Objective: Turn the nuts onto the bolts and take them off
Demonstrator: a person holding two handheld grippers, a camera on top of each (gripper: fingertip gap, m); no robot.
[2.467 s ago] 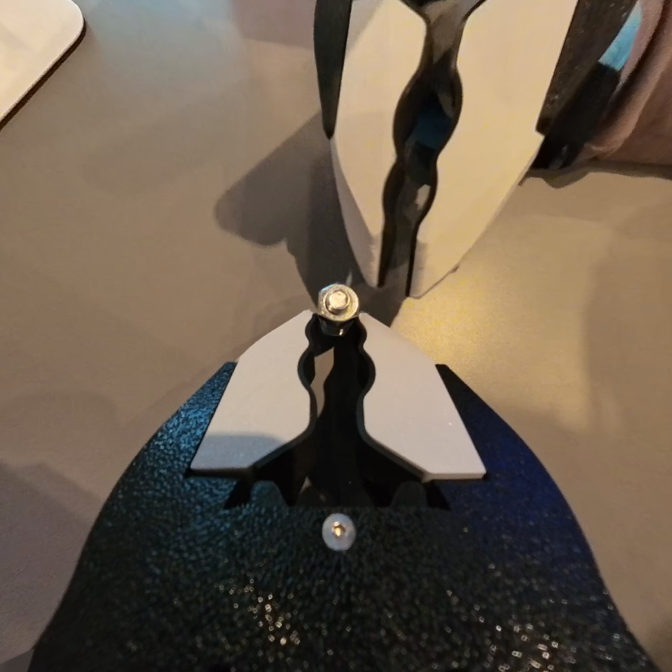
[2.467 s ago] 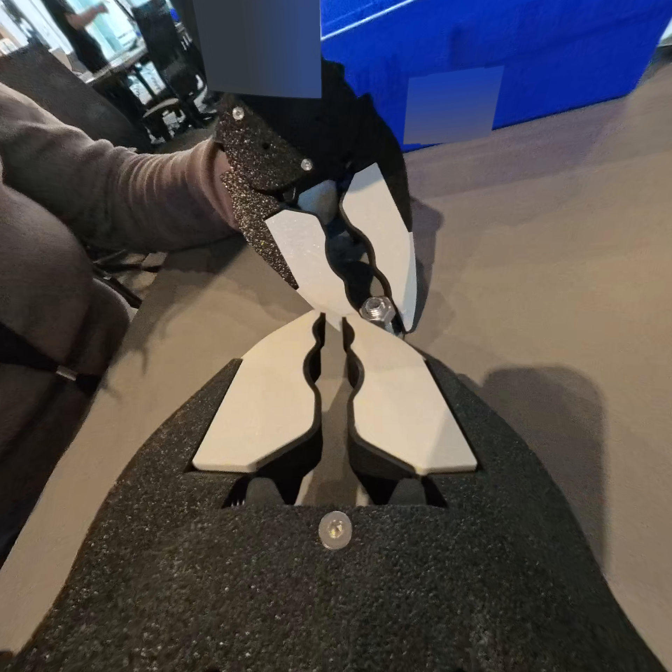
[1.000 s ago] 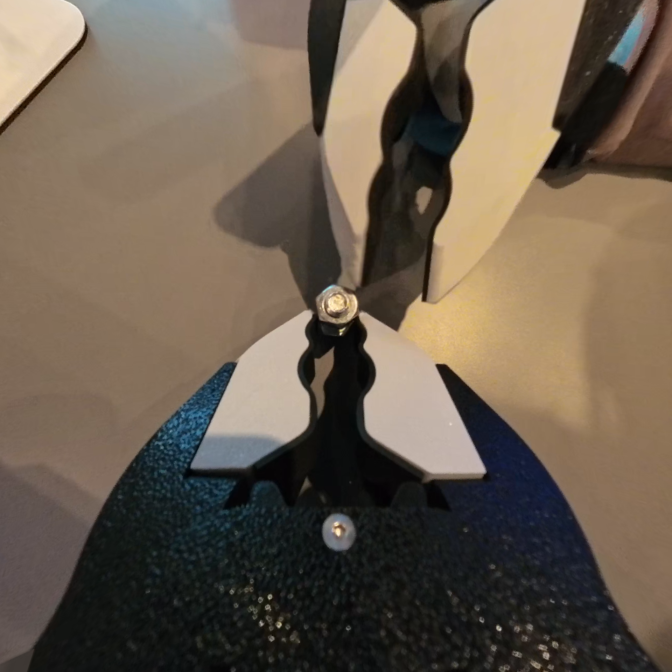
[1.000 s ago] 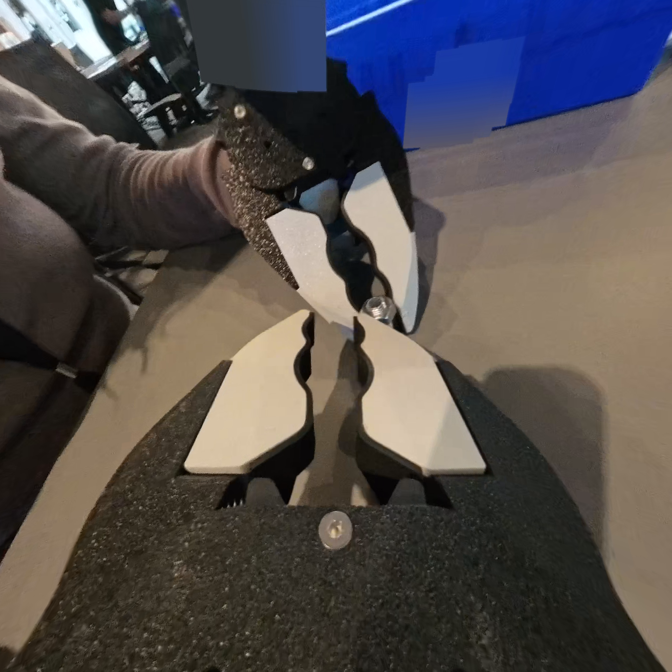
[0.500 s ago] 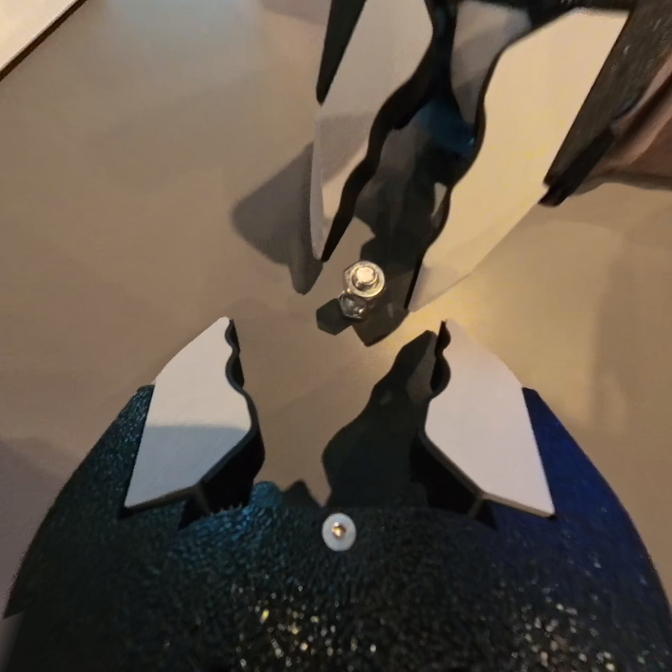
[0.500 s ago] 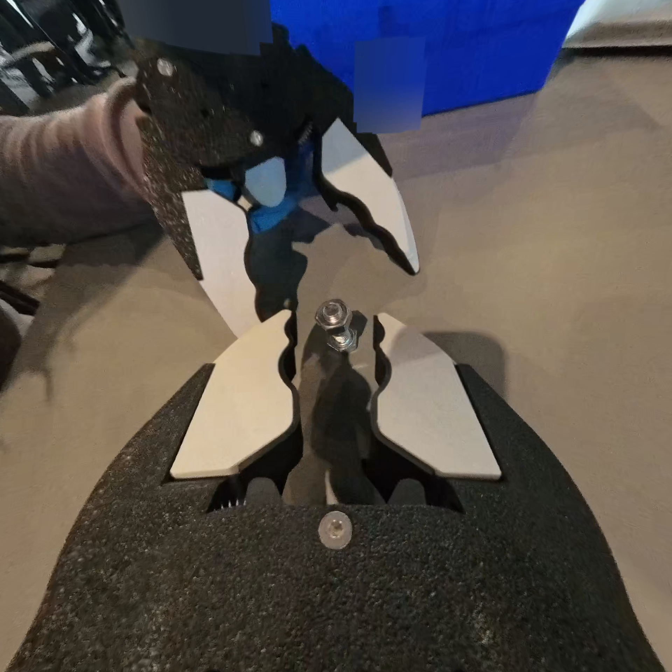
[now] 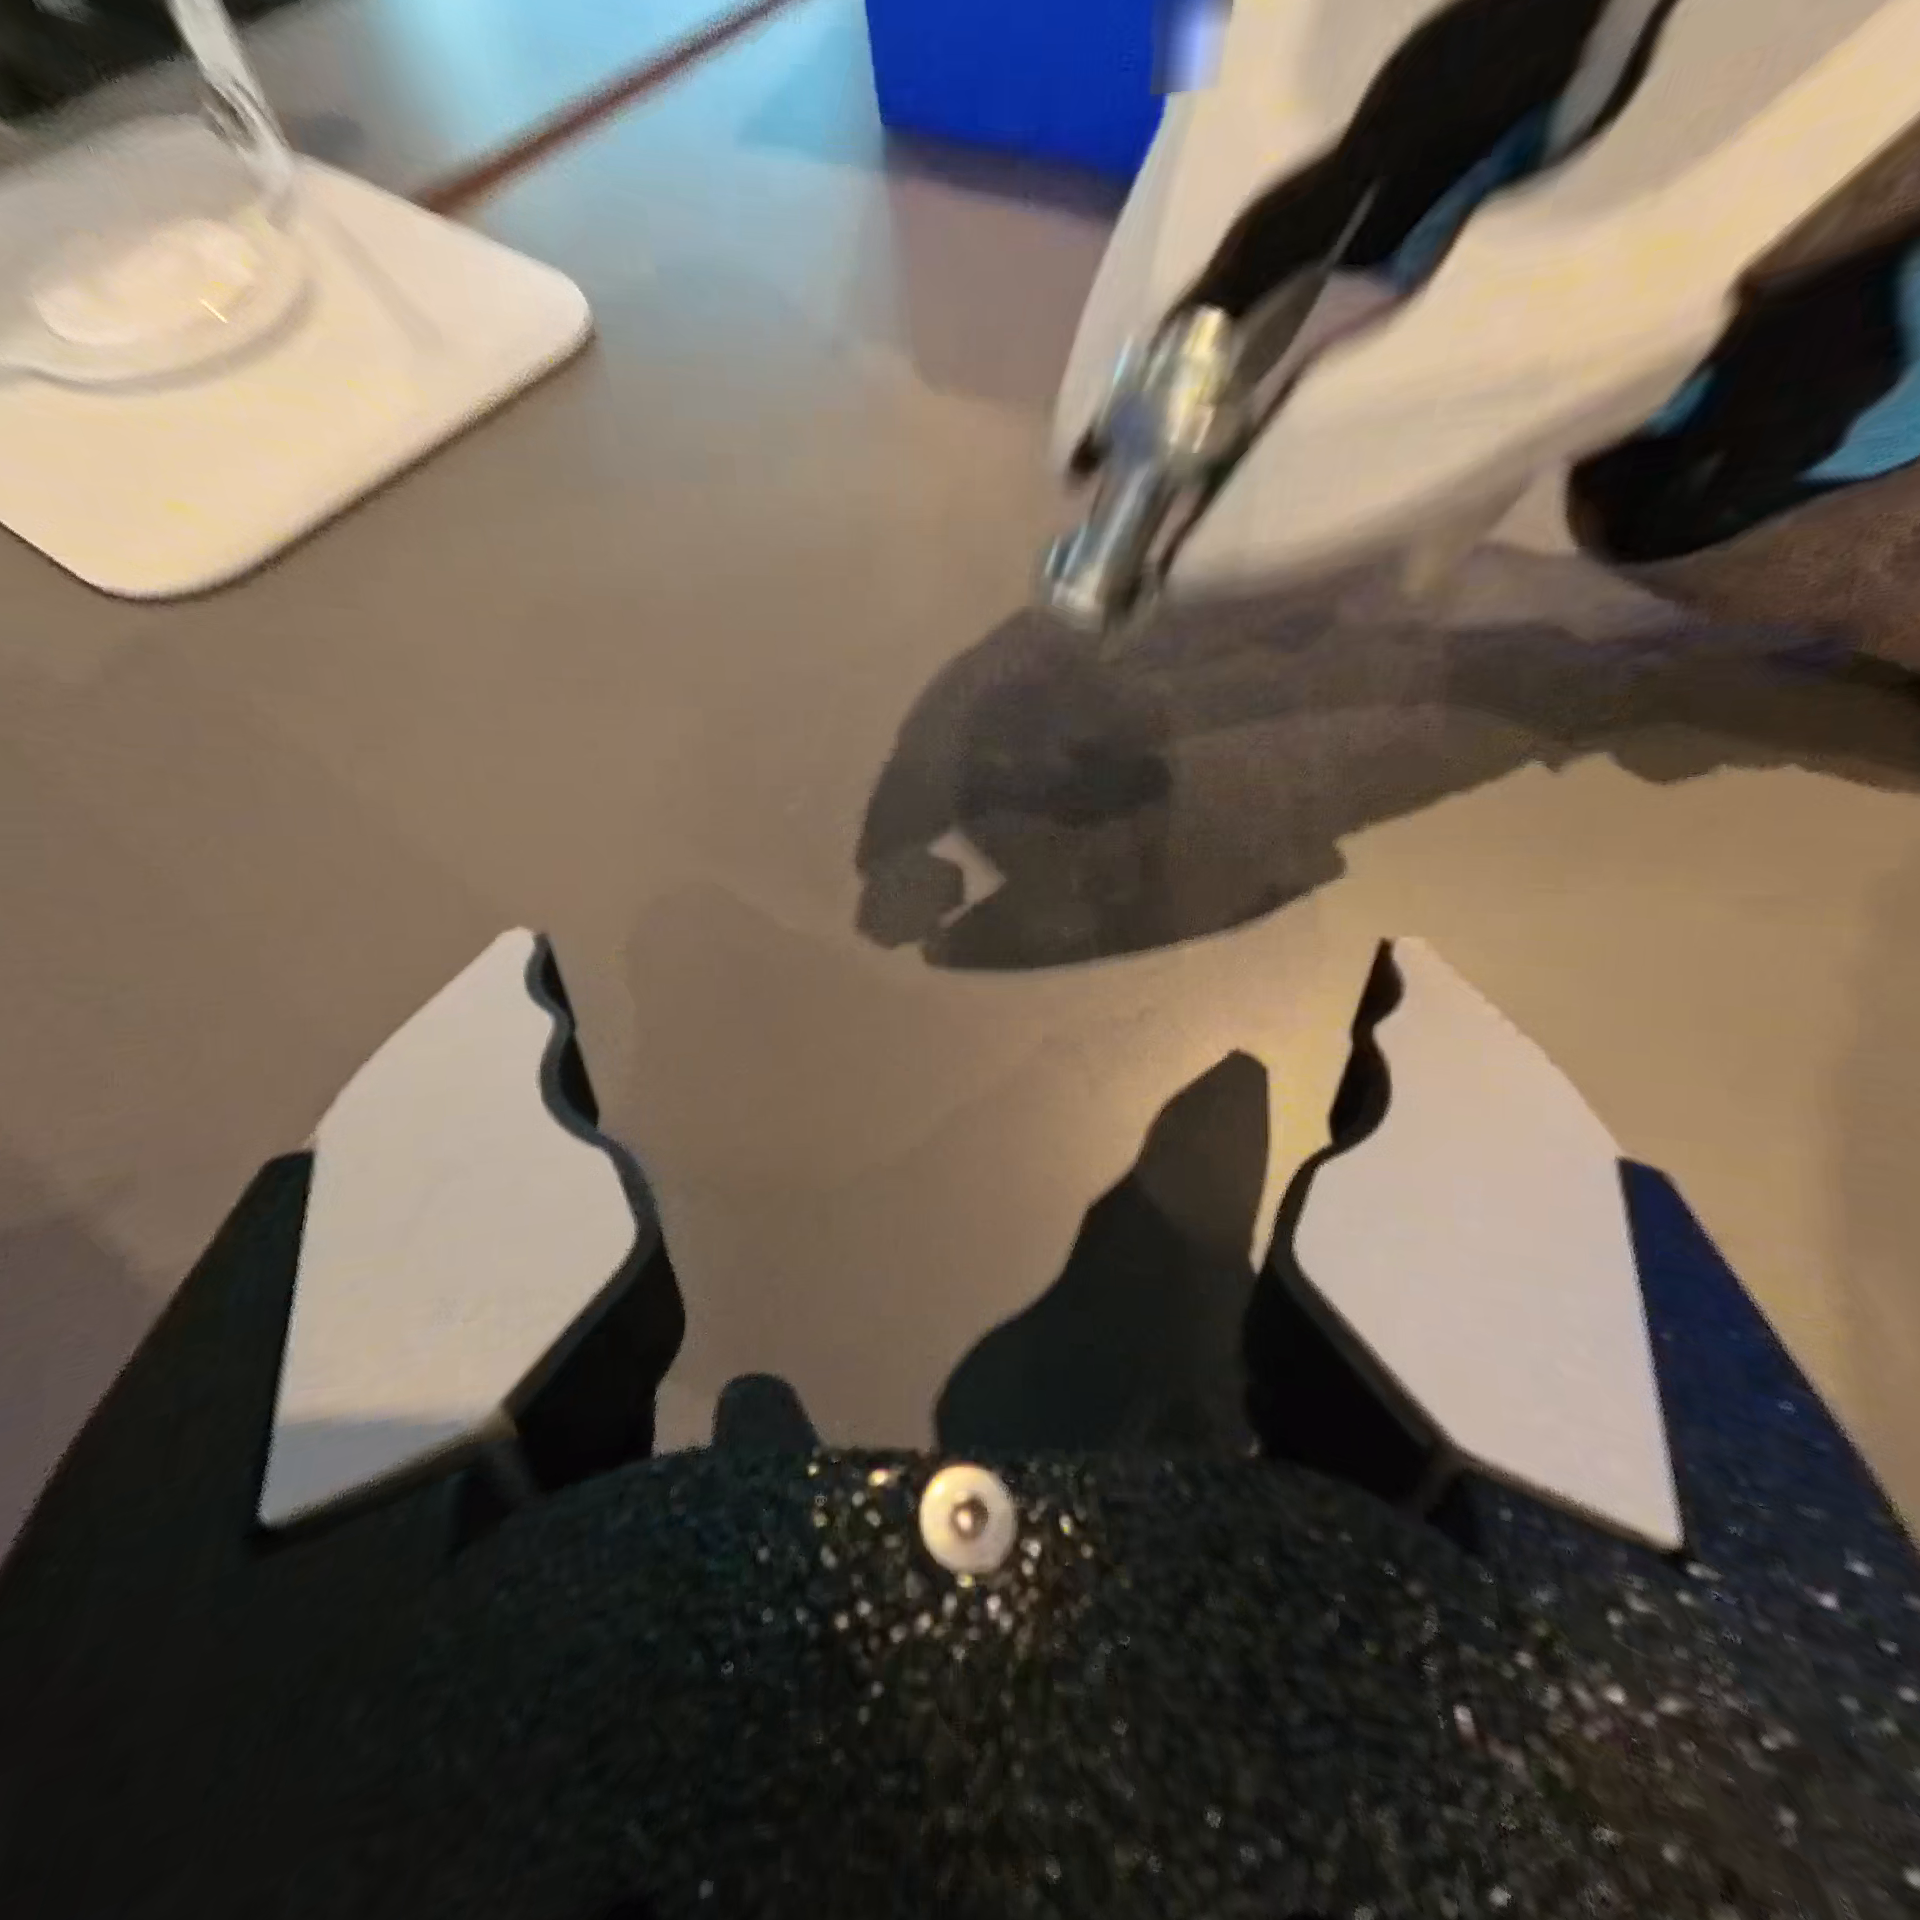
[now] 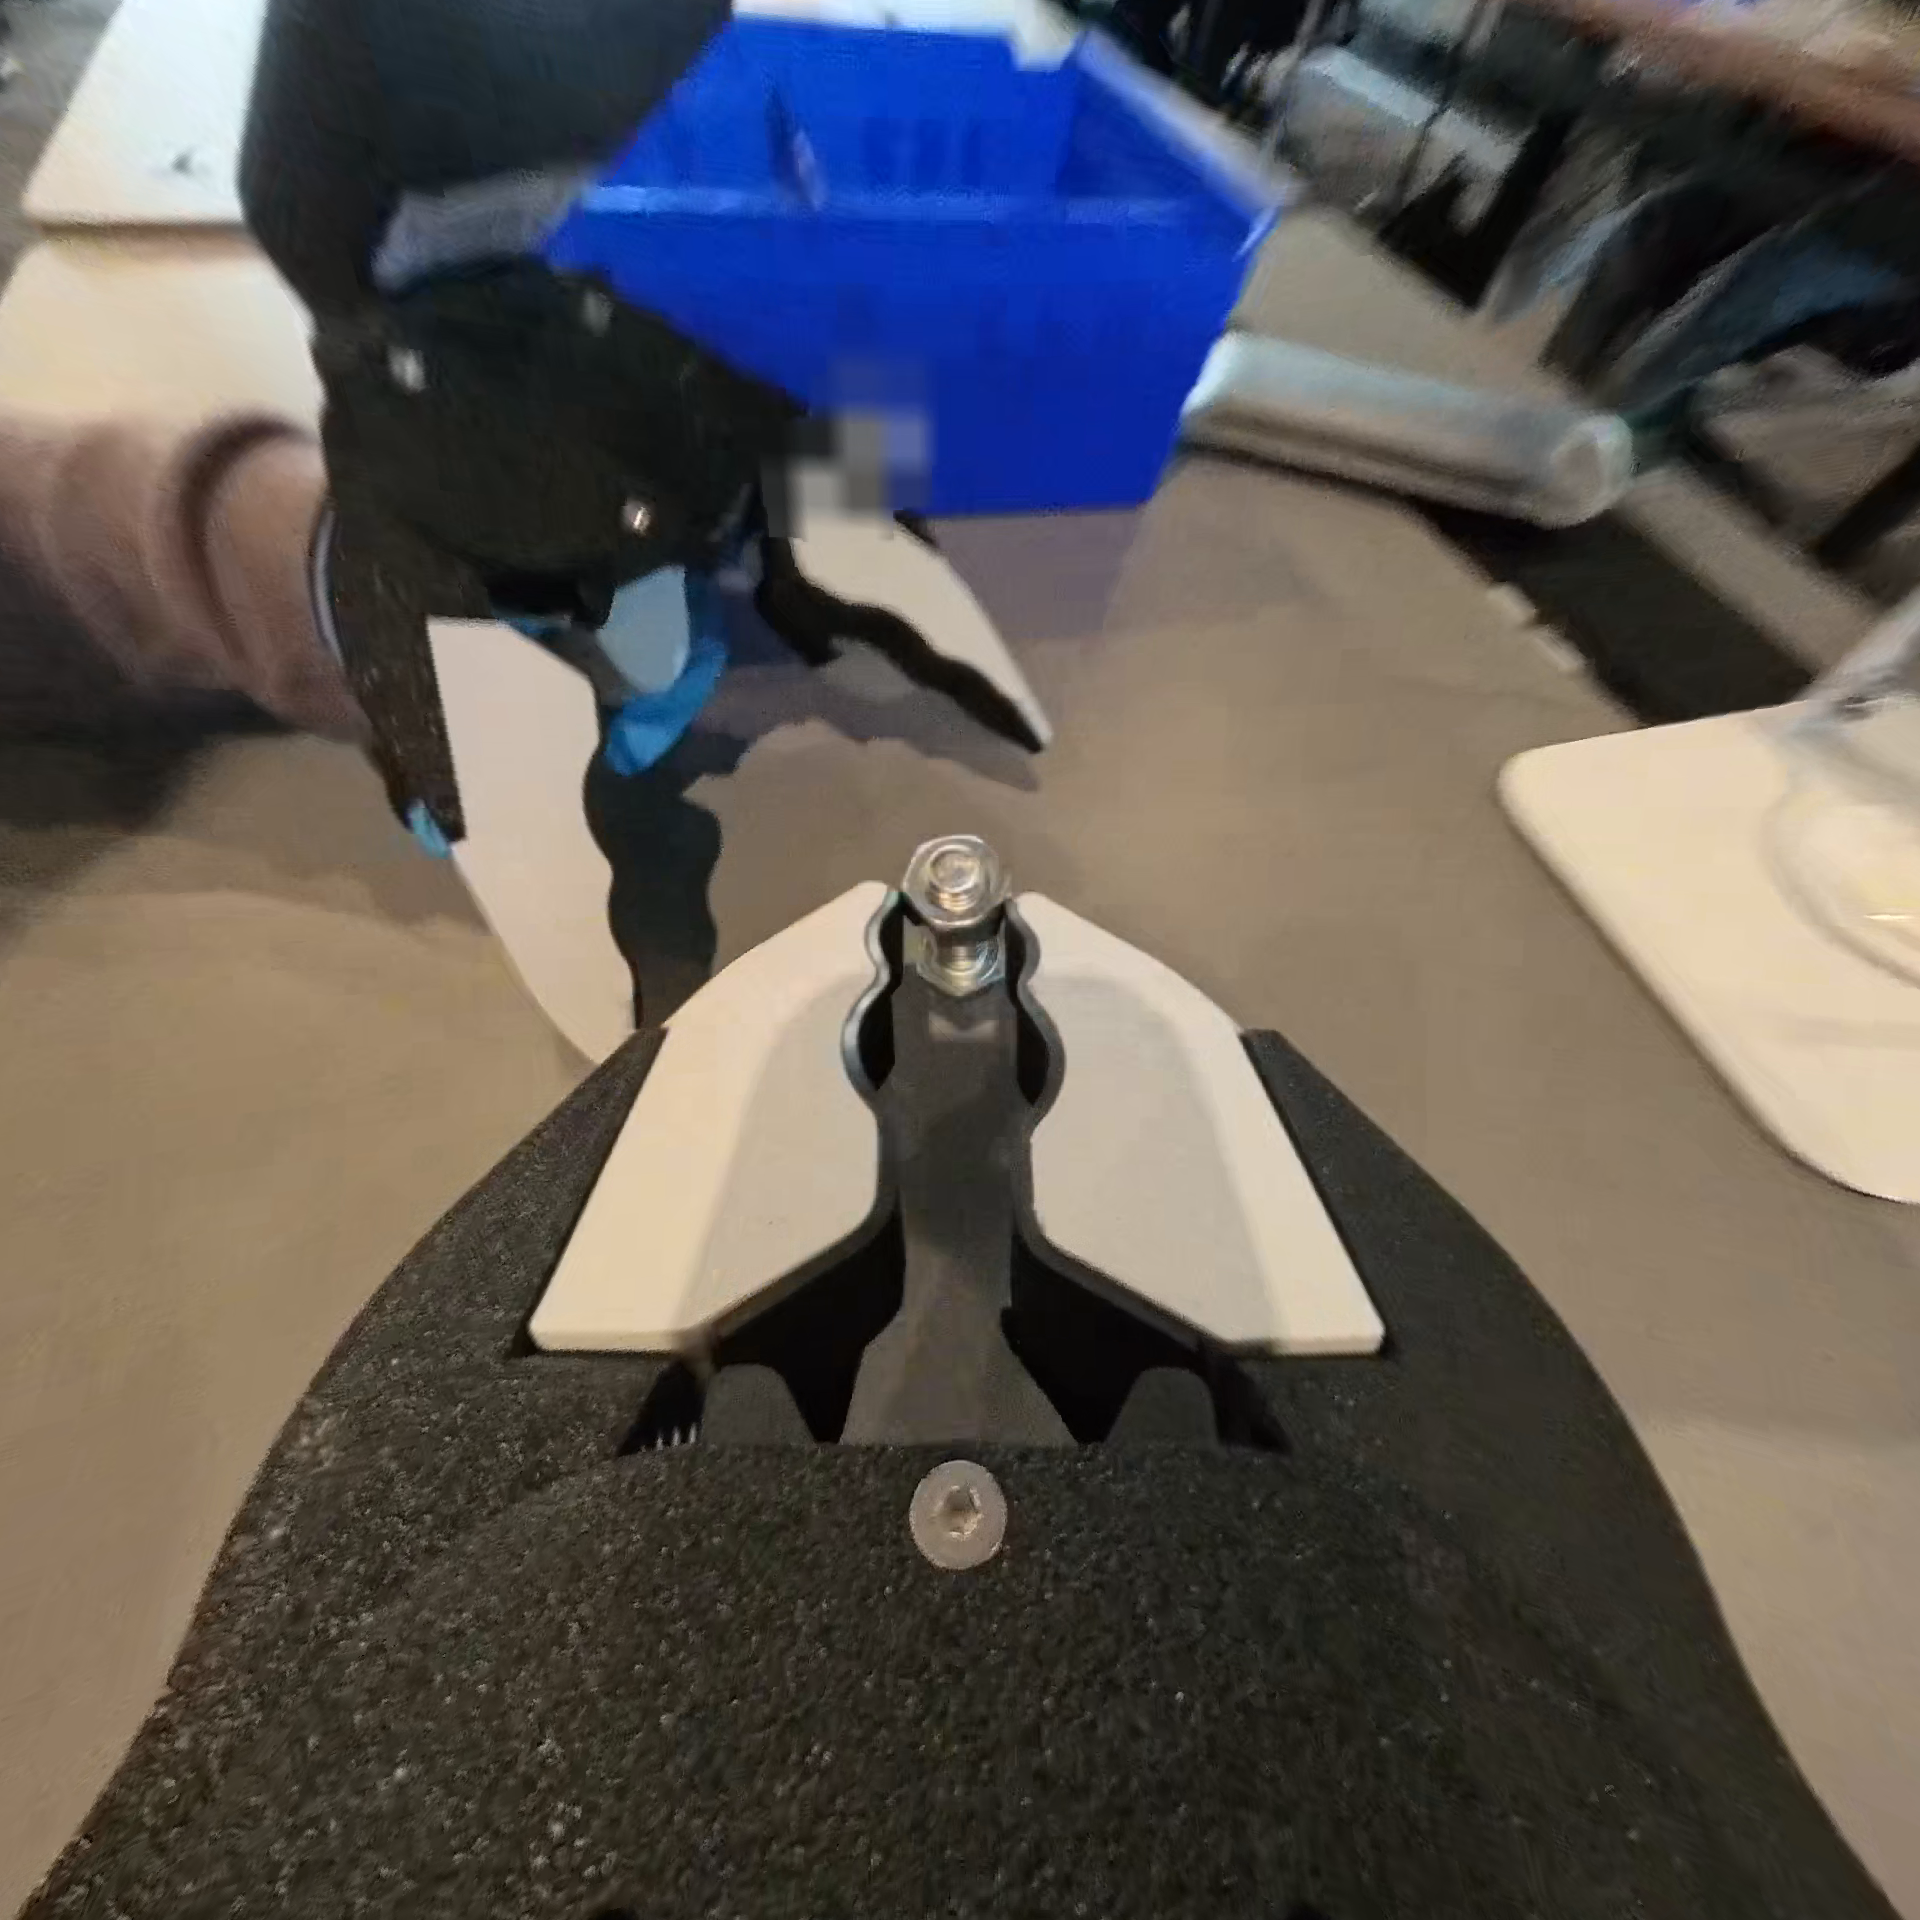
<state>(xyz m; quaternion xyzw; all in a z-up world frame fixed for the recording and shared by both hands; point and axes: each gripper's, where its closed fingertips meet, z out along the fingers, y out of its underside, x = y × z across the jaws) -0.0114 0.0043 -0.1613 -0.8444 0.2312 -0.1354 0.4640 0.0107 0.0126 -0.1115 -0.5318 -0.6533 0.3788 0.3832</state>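
The right hand-held gripper is clamped on a bolt at its fingertips, with a nut threaded on the end that faces the camera. The left hand-held gripper has its fingers spread wide apart, holding nothing, above the grey table.

The left wrist view shows the bolt from the side, blurred, lifted clear of the table with its shadow beneath, and a white mat with a clear glass on it at far left. The right wrist view alone shows the nut end-on, a blue bin behind the left hand-held gripper, and a person's brownish sleeve holding it. No writing can be read in either view.
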